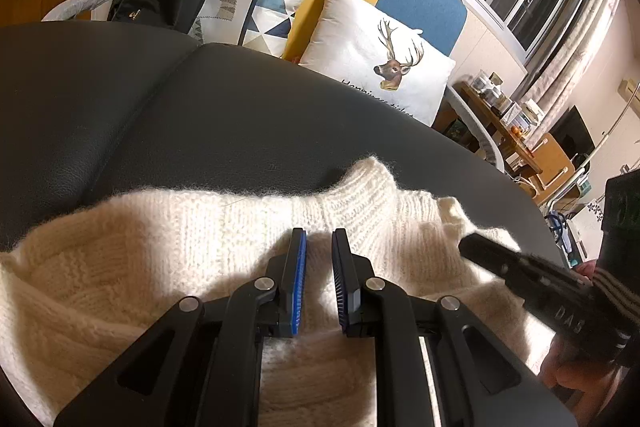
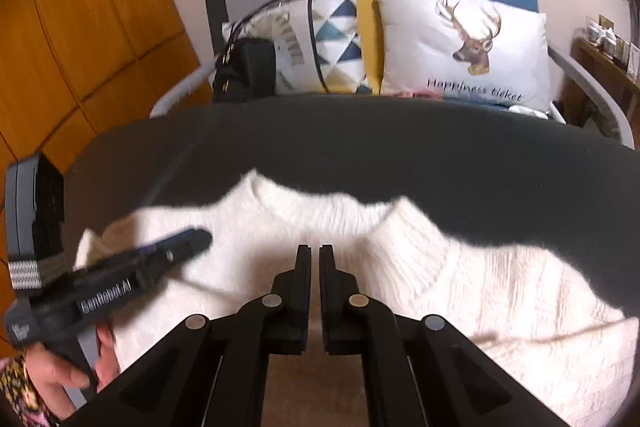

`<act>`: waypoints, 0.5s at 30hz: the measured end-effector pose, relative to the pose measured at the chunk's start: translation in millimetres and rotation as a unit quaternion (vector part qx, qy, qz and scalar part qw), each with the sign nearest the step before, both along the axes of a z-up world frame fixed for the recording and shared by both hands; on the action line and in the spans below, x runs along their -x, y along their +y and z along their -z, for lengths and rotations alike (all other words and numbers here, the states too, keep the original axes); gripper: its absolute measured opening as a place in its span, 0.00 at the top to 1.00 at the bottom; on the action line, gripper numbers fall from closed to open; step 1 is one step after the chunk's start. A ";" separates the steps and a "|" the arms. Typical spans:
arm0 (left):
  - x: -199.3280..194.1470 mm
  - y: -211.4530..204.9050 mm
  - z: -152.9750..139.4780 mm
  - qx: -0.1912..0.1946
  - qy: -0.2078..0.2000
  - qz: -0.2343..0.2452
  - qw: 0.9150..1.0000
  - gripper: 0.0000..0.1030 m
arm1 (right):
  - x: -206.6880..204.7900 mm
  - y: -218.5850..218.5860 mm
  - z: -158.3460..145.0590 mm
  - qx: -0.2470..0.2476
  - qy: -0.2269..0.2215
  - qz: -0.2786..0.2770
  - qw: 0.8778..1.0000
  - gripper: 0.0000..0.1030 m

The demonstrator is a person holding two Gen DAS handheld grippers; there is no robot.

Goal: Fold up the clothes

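Two black hand-held grippers hover over a cream, chunky-knit wool sweater (image 1: 168,267) spread on a dark grey leather-look cushion (image 1: 200,115). The left gripper (image 1: 320,247), its pads faced in blue ribbing, has its jaws drawn narrow with only a slim gap; pale knit shows through that gap, but whether the pads pinch a fold or merely hang above the fabric cannot be told from either view. The right gripper (image 2: 314,259) has its jaws all but shut, with nothing visibly caught between them, and it points at the ribbed neckline at its 12 o'clock. In the right wrist view the left gripper enters from 9 o'clock, its tip over a rumpled corner of the sweater, probably a sleeve or shoulder being readied for folding inward. A hand (image 2: 76,363) grips its handle at 8 o'clock. Beyond the cushion, at 12 o'clock, stand a white square pillow printed with a stag's head (image 2: 464,47) and a black handbag (image 2: 244,71), well apart from the work.
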State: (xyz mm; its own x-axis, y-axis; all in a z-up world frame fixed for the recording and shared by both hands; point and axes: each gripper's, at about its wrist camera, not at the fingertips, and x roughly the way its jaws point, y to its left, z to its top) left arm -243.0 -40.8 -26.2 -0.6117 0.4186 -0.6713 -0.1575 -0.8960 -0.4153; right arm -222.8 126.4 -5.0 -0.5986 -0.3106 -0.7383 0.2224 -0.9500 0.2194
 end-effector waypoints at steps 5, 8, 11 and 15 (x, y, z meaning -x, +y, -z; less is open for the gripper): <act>-0.6 0.5 -0.2 0.002 0.001 0.000 1.000 0.86 | 9.7 -5.4 17.8 -0.009 -0.021 0.002 1.000 0.98; 0.0 -0.2 -0.1 0.001 0.001 0.001 1.000 0.86 | 11.6 -6.7 22.5 -0.011 -0.021 0.012 1.000 0.98; 0.3 -0.5 0.0 0.001 0.001 0.001 1.000 0.86 | 12.0 -11.3 23.7 -0.028 -0.016 0.014 0.999 0.98; 0.3 -1.5 0.1 0.000 0.001 0.001 1.000 0.86 | 11.7 -9.7 23.3 -0.022 -0.010 0.014 1.000 0.97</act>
